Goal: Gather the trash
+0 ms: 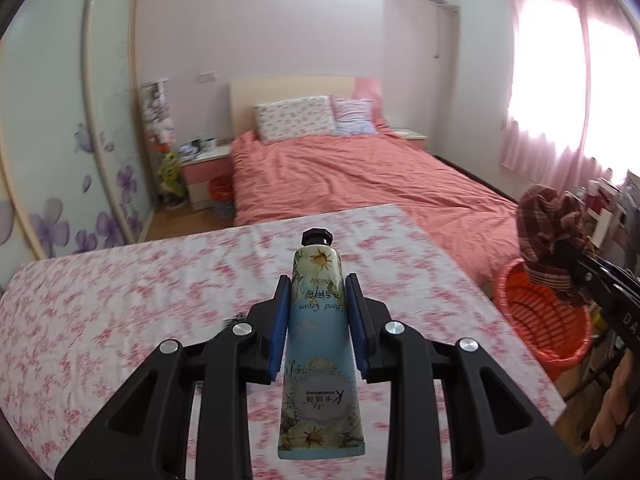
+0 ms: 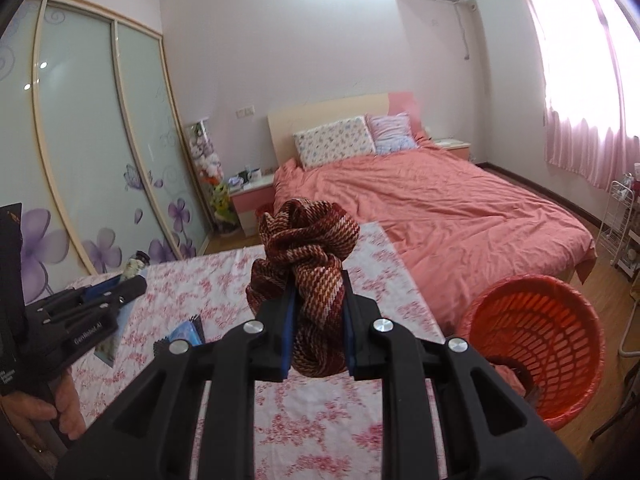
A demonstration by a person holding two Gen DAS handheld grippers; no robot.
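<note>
My left gripper point(image 1: 318, 286) is shut on a blue floral hand cream tube point(image 1: 319, 344) with a black cap, held above the flowered table point(image 1: 120, 300). My right gripper point(image 2: 319, 286) is shut on a crumpled red-brown woven cloth point(image 2: 306, 252), held above the table's right part. In the left wrist view that cloth point(image 1: 548, 232) hangs over the orange basket point(image 1: 548, 320). The orange slatted basket point(image 2: 536, 336) stands on the floor right of the table. The left gripper point(image 2: 100, 292) shows at the left of the right wrist view.
A small blue packet point(image 2: 184, 334) lies on the table. A bed with a pink cover point(image 2: 440, 220) stands beyond the table. A sliding wardrobe point(image 2: 80, 140) is at the left. A white rack point(image 2: 620, 224) stands at the right wall.
</note>
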